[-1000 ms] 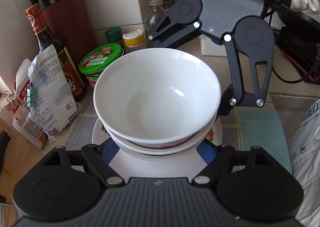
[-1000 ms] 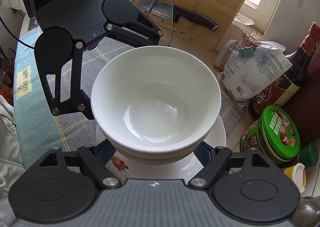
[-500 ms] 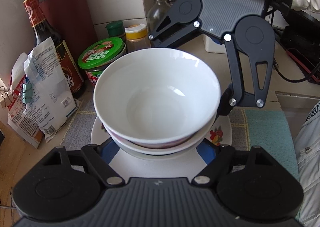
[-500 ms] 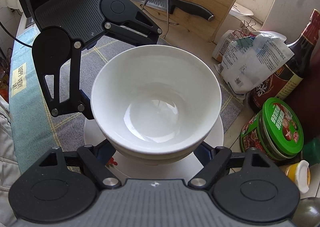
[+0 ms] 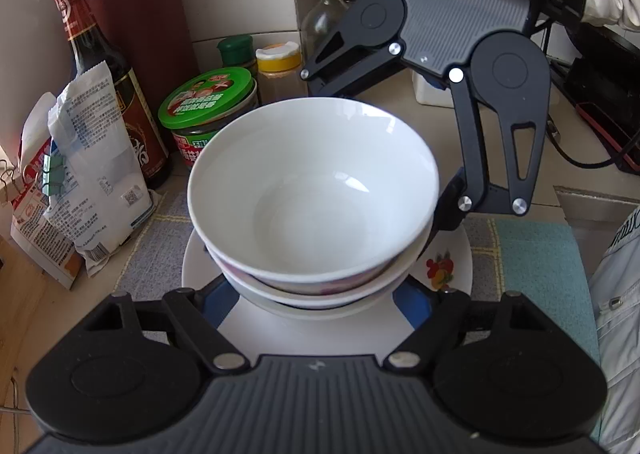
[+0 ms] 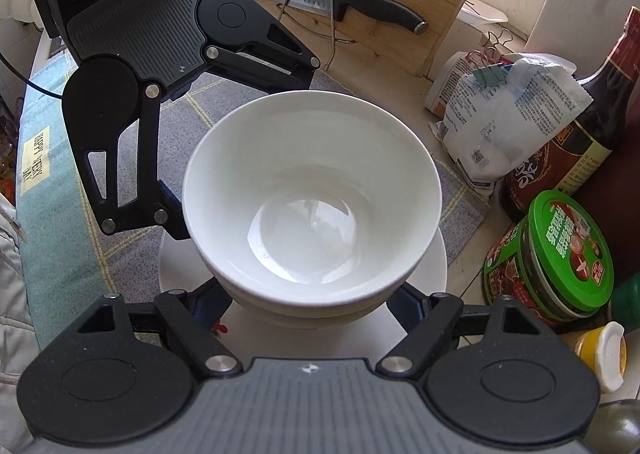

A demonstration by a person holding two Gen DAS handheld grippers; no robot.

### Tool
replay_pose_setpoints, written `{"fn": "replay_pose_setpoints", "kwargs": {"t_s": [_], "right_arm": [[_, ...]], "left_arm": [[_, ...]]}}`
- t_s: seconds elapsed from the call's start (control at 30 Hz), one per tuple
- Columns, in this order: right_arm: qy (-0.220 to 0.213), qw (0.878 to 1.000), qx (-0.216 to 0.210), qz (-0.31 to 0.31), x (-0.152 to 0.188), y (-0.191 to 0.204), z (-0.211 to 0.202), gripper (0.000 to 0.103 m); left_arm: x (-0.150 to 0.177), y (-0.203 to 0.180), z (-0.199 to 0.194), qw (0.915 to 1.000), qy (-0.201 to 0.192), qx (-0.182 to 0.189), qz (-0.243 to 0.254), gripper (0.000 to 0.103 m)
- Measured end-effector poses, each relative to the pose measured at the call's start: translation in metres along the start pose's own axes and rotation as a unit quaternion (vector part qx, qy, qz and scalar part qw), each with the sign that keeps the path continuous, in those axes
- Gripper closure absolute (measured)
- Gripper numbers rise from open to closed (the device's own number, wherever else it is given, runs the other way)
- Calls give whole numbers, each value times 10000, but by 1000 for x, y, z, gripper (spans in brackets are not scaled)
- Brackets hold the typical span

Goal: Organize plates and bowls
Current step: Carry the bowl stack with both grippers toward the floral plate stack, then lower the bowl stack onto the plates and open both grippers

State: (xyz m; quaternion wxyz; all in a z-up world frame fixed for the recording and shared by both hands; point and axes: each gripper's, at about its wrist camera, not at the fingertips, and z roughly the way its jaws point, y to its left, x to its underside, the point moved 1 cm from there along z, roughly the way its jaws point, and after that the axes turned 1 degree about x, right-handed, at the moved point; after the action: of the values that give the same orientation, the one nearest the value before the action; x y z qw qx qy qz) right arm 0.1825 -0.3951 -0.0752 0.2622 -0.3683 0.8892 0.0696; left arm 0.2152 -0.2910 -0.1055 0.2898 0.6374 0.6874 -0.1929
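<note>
So both hands are on this one. The stack sits dead centre: a plain white ceramic bowl (image 5: 312, 190) nested inside a second white bowl with a reddish pattern band (image 5: 320, 292). Both rest on a white round plate with a fruit print (image 5: 444, 270), and the plate sits on a grey checked cloth mat (image 5: 156, 242).

The left gripper (image 5: 314, 300) comes in from one side and the right gripper (image 6: 312, 306) from the exact opposite side, so they face each other across the bowls. Both angle downward. For each one the stack lies straight ahead and a bit below, right between its two fingers.

Each set of jaws is spread wide enough to straddle the lower bowl. The blue pads (image 5: 214, 302) disappear under the bowl's rim though, so I honestly can't tell if they're pinching it or just sitting alongside. Same on the right side.

Bowls are round, so there's no long axis to line up with. Neither hand looks nearer either, it's pretty symmetric.

My guess is the whole thing hinges on that symmetry. If the stack gets lifted or shifted, both hands have to go together or the top bowl tips. The green-lidded jar (image 5: 208, 98) and the dark sauce bottle (image 5: 100, 94) are near one side, so there's not loads of room that way.
</note>
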Motion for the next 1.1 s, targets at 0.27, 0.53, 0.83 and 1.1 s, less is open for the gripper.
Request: {"fn": "replay_pose_setpoints", "kwargs": {"t_s": [0.27, 0.53, 0.83, 1.1], "right_arm": [[1, 10000, 11, 11, 0, -1, 0, 16], [-71, 10000, 17, 18, 0, 3, -1, 4], [-236, 9987, 216, 394, 6, 5, -16, 0], [-97, 9818, 1119, 1531, 8, 26, -39, 0]], "left_arm": [[2, 1, -1, 10000, -26, 15, -54, 19], [3, -6, -8, 9992, -207, -296, 161, 5], [11, -22, -30, 9935, -520, -999, -171, 5], [17, -43, -66, 9710, -1010, -1842, -1140, 1]]}}
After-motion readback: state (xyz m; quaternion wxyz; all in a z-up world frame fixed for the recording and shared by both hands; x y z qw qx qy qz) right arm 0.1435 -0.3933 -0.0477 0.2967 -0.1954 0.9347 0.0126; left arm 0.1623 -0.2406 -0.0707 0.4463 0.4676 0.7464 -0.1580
